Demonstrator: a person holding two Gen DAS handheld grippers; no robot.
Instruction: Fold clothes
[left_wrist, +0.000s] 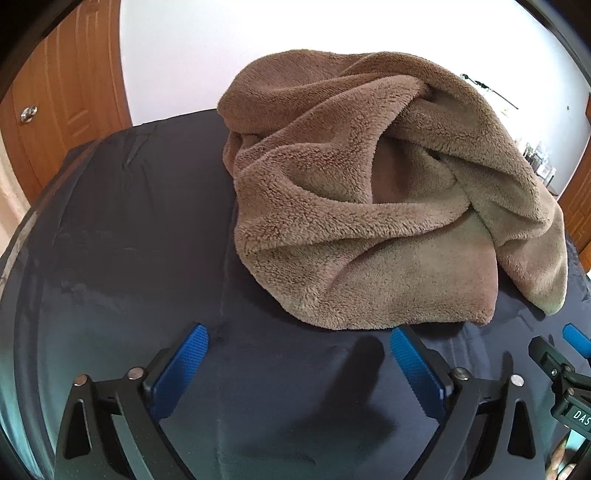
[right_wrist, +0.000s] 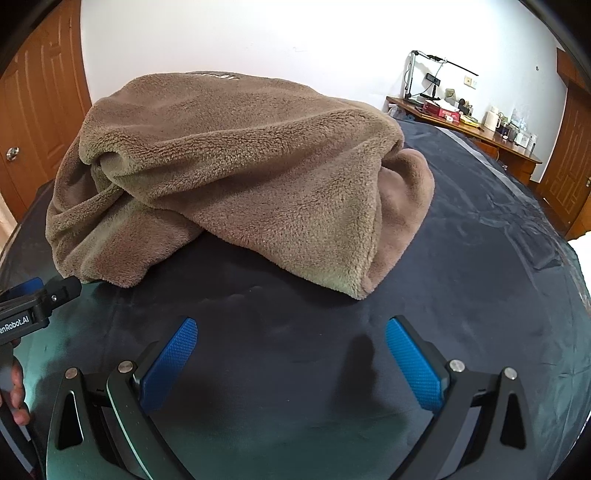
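The left gripper (left_wrist: 299, 345) and right gripper (right_wrist: 291, 338) look alike: black angular frames carrying blue fingers (right_wrist: 170, 365) with a fine diamond-textured surface. Round silver screws (right_wrist: 125, 366) sit at the linkage joints. White lettering marks the black bodies, reading "DAS" (left_wrist: 580, 415) on one and "enRobot.AI" (right_wrist: 14, 320) on the other.

Bare dark sheet (right_wrist: 461, 258) lies open before both spread grippers, with only the crumpled brown fleece garment (right_wrist: 236, 177) heaped ahead, blocking the middle.
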